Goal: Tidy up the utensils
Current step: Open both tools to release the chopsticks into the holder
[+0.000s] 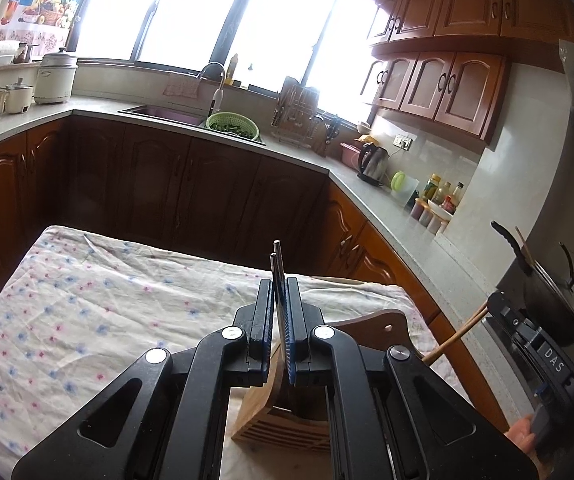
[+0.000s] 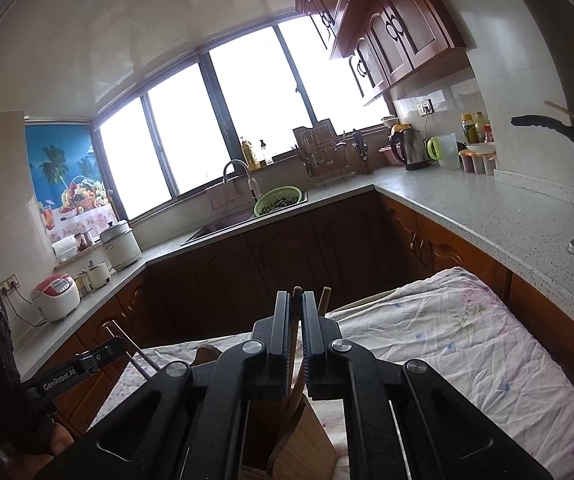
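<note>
two metal chopsticks (image 1: 275, 268), two wooden chopsticks (image 2: 310, 300), one bamboo holder (image 1: 275, 420).

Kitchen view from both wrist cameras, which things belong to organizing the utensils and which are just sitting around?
In the job:
metal chopsticks in left tool
wooden chopsticks in right tool
bamboo holder

Just lying about:
kettle
green colander
rice cooker

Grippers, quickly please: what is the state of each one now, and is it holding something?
Left gripper: closed on a pair of metal chopsticks, above the wooden holder.
Right gripper: closed on wooden chopsticks.
</note>
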`<state>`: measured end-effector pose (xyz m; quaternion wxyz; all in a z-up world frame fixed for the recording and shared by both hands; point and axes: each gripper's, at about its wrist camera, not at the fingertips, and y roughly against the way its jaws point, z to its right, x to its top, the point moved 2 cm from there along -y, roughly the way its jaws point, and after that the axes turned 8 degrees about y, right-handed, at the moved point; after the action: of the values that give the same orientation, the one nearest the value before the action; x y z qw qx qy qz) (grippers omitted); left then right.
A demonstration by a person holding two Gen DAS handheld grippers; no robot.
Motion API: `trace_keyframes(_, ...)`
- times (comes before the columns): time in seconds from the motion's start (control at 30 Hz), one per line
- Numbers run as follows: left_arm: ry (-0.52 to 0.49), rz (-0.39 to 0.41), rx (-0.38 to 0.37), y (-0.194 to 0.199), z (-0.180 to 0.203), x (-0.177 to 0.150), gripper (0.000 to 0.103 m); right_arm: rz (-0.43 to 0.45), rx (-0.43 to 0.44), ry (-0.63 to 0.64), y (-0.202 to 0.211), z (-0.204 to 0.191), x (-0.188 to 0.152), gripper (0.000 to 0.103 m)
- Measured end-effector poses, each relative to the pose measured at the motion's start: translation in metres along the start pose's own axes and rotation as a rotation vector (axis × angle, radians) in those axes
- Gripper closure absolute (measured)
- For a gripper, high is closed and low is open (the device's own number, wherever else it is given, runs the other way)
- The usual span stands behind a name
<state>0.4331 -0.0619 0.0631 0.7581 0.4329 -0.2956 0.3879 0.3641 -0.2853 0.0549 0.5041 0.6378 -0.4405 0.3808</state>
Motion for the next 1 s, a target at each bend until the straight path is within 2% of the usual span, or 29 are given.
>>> trace_keyframes(0.27,-0.005,-0.016,0.009,0.001,0.000,0.002,0.097,-0.017,0.008,-0.014,-0.001,0.002,0.002,0.092)
trace_keyframes(0.33,-0.002,-0.020,0.008,0.002,-0.001,0.002,0.096,-0.017,0.014,-0.024,0.000,0.004,0.002,0.082)
trace_keyframes(0.43,-0.005,-0.010,0.010,0.008,0.000,0.002,0.082,-0.004,0.008,-0.036,0.006,0.006,0.004,0.064)
trace_keyframes(0.5,-0.016,0.004,0.020,0.013,0.001,0.002,0.071,0.009,0.012,-0.041,0.011,0.006,0.006,0.060)
trace_keyframes(0.57,-0.024,0.013,0.030,0.018,0.002,0.001,0.053,0.022,0.009,-0.043,0.016,0.006,0.008,0.056)
trace_keyframes(0.6,-0.023,0.019,0.033,0.022,0.001,0.001,0.047,0.029,0.011,-0.046,0.019,0.006,0.009,0.048)
trace_keyframes(0.63,-0.020,0.027,0.040,0.026,0.000,0.001,0.033,0.035,0.015,-0.049,0.022,0.006,0.010,0.041)
trace_keyframes(0.67,-0.016,0.037,0.049,0.030,-0.002,0.000,0.021,0.041,0.020,-0.050,0.025,0.005,0.010,0.038)
trace_keyframes(0.73,-0.008,0.052,0.058,0.040,-0.007,-0.002,0.010,0.051,0.027,-0.050,0.031,0.004,0.011,0.023)
trace_keyframes(0.83,0.002,0.042,0.070,0.053,-0.014,-0.006,0.006,0.069,0.040,-0.043,0.043,0.002,0.010,0.011)
trace_keyframes(1.0,0.024,0.022,0.068,0.078,-0.024,-0.019,0.006,0.054,0.061,-0.026,0.061,-0.005,0.001,0.009)
